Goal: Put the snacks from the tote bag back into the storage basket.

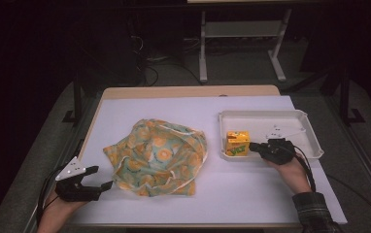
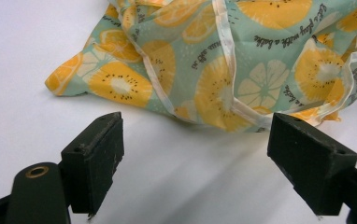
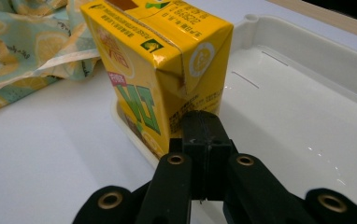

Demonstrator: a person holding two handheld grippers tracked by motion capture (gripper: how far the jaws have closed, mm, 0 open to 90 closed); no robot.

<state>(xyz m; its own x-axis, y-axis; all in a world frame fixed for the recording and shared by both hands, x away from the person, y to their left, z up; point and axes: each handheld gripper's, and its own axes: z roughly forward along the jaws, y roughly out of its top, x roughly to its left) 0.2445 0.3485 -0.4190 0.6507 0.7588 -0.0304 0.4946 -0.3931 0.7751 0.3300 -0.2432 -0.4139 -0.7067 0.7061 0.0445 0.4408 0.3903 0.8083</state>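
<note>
A white tray [image 1: 306,127] sits near the right edge of the table [image 1: 251,189], towards the far side. In it stands one thing, a yellow juice carton [image 1: 237,143], upright in the tray's near-left corner and close against the left wall. The remaining floor of the tray, to the right and behind the carton, is bare and glossy.

The right gripper [image 1: 257,146] reaches in over the tray's near rim, held by the person's right hand [image 1: 290,167]. In the right gripper view its jaws are pressed together with no gap, their tips at the carton's lower right side; whether they touch it I cannot tell. They hold nothing between them.

A crumpled cloth bag [image 1: 157,156] printed with orange slices lies on the middle of the table, just left of the tray, with a narrow strip of white surface between them.

The left gripper [image 1: 96,177] hovers near the table's near-left corner, its jaws spread wide and empty, pointing at the bag's near-left edge. In the left gripper view, bare table separates the jaws from the cloth.

Open surface runs along the whole near edge, and a wide band lies between the bag and the far edge.
</note>
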